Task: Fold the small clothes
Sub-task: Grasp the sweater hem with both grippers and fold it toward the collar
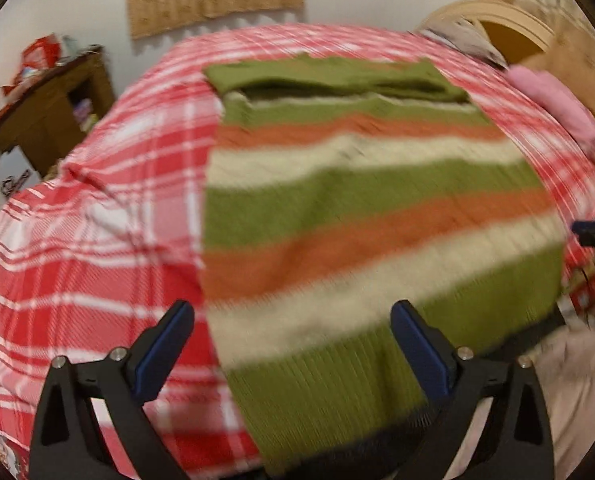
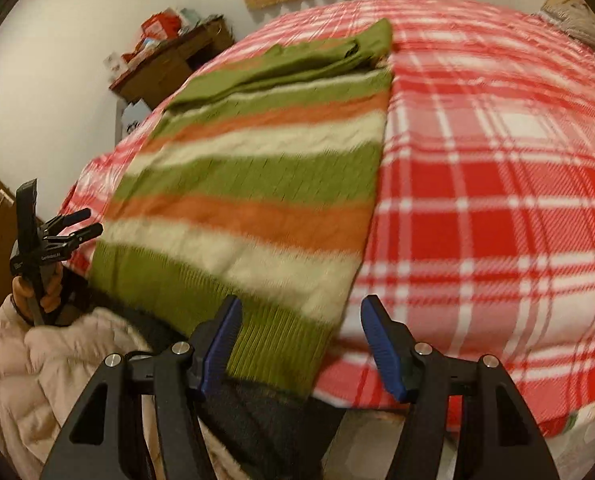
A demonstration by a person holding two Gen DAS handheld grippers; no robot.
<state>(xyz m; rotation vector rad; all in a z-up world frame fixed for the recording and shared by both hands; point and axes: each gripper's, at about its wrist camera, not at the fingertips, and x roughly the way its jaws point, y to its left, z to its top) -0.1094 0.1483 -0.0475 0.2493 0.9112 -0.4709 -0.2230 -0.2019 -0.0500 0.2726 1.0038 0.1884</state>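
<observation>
A striped knit sweater (image 1: 361,208) in green, orange and cream lies flat on a red plaid bedspread (image 1: 97,208), sleeves folded across its far end. Its green ribbed hem hangs at the bed's near edge. My left gripper (image 1: 293,344) is open and empty, just above the hem's left corner. My right gripper (image 2: 301,344) is open and empty, over the hem's right corner; the sweater (image 2: 257,184) stretches away from it. The left gripper also shows in the right wrist view (image 2: 85,222), hand-held at the far left, jaws slightly apart.
A wooden side table (image 1: 53,108) with red packets stands left of the bed. A pink cloth (image 1: 553,96) lies at the far right. A beige quilted jacket (image 2: 37,364) and dark fabric (image 2: 257,412) are below the bed's near edge. The bedspread (image 2: 497,200) extends right.
</observation>
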